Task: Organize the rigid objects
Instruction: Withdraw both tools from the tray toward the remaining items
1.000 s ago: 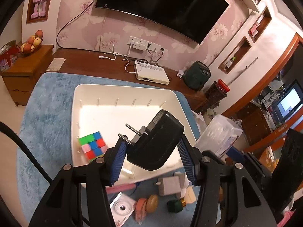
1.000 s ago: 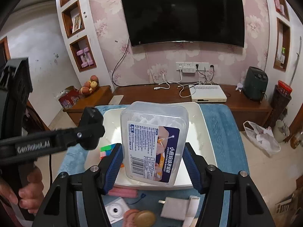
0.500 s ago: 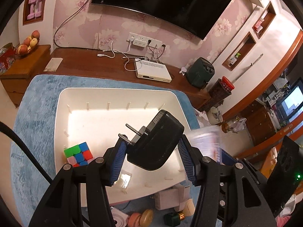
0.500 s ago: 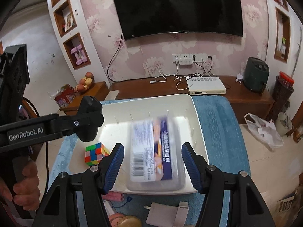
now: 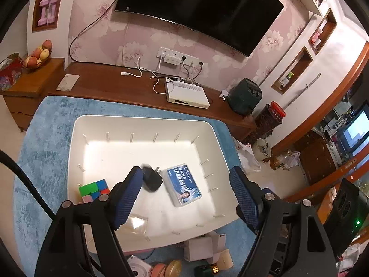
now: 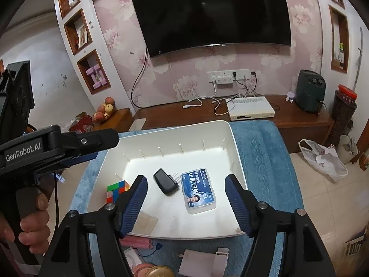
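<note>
On the blue mat, the white bin point(image 6: 237, 152) holds charger point(image 6: 165, 182) and box point(image 6: 198, 190); both tools point(image 5: 188, 198) point(image 6: 185, 204) opening, empty.

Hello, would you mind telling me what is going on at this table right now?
A person holds a gripper in each hand above a white bin on a blue mat, sorting small rigid items into it. The left gripper and right gripper are both opening with nothing between their pads. In the bin lie a black charger plug, a clear plastic box and a puzzle cube. More small items wait on the mat in front of the bin.
</note>
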Available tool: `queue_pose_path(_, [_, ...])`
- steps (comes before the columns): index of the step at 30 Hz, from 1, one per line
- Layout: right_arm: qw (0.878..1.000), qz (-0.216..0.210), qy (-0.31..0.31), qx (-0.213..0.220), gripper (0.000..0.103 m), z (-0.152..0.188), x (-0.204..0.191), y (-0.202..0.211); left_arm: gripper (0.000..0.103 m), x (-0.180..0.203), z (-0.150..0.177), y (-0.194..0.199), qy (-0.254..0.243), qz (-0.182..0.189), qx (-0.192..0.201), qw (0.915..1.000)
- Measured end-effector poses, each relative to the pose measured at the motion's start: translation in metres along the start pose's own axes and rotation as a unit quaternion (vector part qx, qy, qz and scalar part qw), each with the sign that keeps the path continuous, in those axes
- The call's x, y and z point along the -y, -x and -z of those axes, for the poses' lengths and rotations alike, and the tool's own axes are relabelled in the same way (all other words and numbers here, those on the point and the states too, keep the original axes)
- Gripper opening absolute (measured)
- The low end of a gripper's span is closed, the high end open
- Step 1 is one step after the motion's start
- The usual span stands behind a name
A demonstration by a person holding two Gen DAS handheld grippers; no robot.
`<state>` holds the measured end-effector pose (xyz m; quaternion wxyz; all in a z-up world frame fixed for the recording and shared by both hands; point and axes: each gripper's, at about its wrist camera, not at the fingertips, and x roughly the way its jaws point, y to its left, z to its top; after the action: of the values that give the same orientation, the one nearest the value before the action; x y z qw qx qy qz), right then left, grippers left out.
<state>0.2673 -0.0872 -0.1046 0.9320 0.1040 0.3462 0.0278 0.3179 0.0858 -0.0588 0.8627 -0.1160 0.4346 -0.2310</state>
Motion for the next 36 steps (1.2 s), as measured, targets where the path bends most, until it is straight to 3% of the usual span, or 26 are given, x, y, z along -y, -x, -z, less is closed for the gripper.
queue_pose_path(12, [0.999, 0.009, 0.01, 0.029, 0.08, 0.013, -0.023, 0.033, 0.082, -0.008, 0.022, 0.036, -0.009, -0.001, 0.001, 1.0])
queue_pose_path(21, [0.999, 0.022, 0.013, 0.03, 0.081, 0.05, -0.059, 0.062, 0.082, -0.022, 0.049, 0.073, -0.028, 0.007, -0.008, 0.9995])
queue_pose_path(36, [0.995, 0.086, 0.031, 0.036, 0.081, 0.114, -0.119, 0.093, 0.082, -0.053, 0.1, 0.104, -0.08, 0.022, -0.07, 0.9941])
